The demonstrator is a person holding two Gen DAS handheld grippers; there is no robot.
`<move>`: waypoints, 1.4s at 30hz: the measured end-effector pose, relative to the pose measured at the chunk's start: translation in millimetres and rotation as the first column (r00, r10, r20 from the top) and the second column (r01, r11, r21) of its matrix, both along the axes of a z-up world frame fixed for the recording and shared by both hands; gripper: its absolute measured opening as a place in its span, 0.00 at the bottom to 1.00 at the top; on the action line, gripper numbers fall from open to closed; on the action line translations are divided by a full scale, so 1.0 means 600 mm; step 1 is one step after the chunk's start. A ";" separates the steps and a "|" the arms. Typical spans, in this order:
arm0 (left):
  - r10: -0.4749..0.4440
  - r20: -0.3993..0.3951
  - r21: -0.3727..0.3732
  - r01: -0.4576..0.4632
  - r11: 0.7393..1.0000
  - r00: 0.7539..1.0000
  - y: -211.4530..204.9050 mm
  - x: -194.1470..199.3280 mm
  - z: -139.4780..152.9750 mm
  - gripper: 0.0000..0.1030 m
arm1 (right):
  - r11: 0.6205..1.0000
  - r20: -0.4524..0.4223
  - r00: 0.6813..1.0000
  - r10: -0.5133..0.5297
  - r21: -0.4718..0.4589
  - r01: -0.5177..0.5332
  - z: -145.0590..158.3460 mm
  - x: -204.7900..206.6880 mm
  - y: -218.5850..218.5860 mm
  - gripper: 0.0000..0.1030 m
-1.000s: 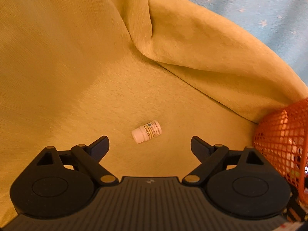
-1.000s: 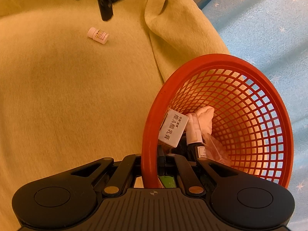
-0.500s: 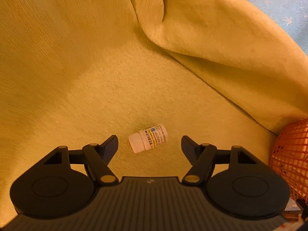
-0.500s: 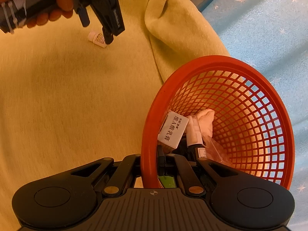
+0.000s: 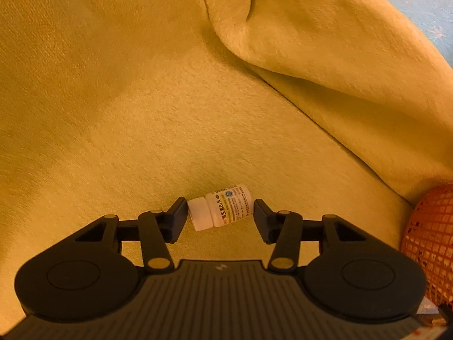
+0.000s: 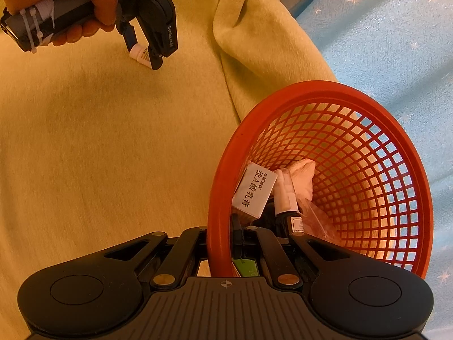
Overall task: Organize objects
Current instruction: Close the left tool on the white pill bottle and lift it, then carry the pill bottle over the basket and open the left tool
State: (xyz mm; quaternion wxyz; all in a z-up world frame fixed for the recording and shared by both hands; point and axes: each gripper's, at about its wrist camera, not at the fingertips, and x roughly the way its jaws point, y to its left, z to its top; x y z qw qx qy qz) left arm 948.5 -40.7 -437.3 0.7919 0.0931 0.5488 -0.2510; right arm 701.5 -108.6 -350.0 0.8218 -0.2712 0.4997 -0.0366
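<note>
A small white pill bottle [image 5: 223,211] lies on its side on the yellow blanket [image 5: 141,113]. My left gripper [image 5: 218,212] is down at it, open, with one finger at the cap end and the other just off the base end. The right wrist view shows the same bottle [image 6: 139,53] between the left gripper [image 6: 145,55] fingers, held by a hand [image 6: 79,0]. My right gripper [image 6: 223,243] is shut on the near rim of the red mesh basket [image 6: 325,90], which is tilted and holds a white box [image 6: 254,189], a spray bottle [image 6: 286,195] and a white cloth [image 6: 303,175].
A thick fold of the blanket [image 5: 339,70] rises behind and to the right of the bottle. The basket [image 5: 430,243] shows at the far right of the left wrist view. A blue star-patterned sheet [image 6: 382,28] lies beyond the blanket on the right.
My left gripper has come down to the bottle and its fingers have narrowed around it. The right gripper and basket have stayed put.
</note>
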 end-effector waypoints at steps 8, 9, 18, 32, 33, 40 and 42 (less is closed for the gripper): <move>-0.064 0.042 -0.002 0.064 0.998 0.997 0.007 -0.036 0.071 0.44 | 1.000 -0.011 1.000 0.011 -0.003 -0.011 0.002 0.001 0.002 0.00; -0.074 0.047 -0.005 0.074 0.997 0.996 0.007 -0.042 0.083 0.44 | 1.000 -0.011 1.000 0.012 -0.003 -0.012 0.002 0.002 0.002 0.00; -0.177 0.071 -0.035 0.180 0.983 0.982 -0.010 -0.105 0.187 0.44 | 1.000 -0.007 1.000 0.025 -0.010 -0.026 0.009 0.004 0.006 0.00; -0.300 0.076 -0.150 0.308 0.939 0.951 -0.071 -0.189 0.301 0.44 | 0.999 -0.003 0.999 0.033 -0.021 -0.034 0.007 0.002 0.009 0.00; -0.312 0.075 -0.155 0.320 0.934 0.947 -0.076 -0.195 0.304 0.44 | 0.999 -0.003 0.999 0.032 -0.020 -0.032 0.007 0.002 0.009 0.00; -0.430 0.097 -0.178 0.440 0.880 0.898 -0.122 -0.234 0.339 0.44 | 0.999 -0.003 1.000 0.026 -0.018 -0.026 0.007 -0.001 0.008 0.00; -0.463 0.105 -0.180 0.475 0.861 0.880 -0.137 -0.242 0.345 0.44 | 1.000 -0.001 1.000 0.026 -0.016 -0.026 0.007 -0.002 0.007 0.00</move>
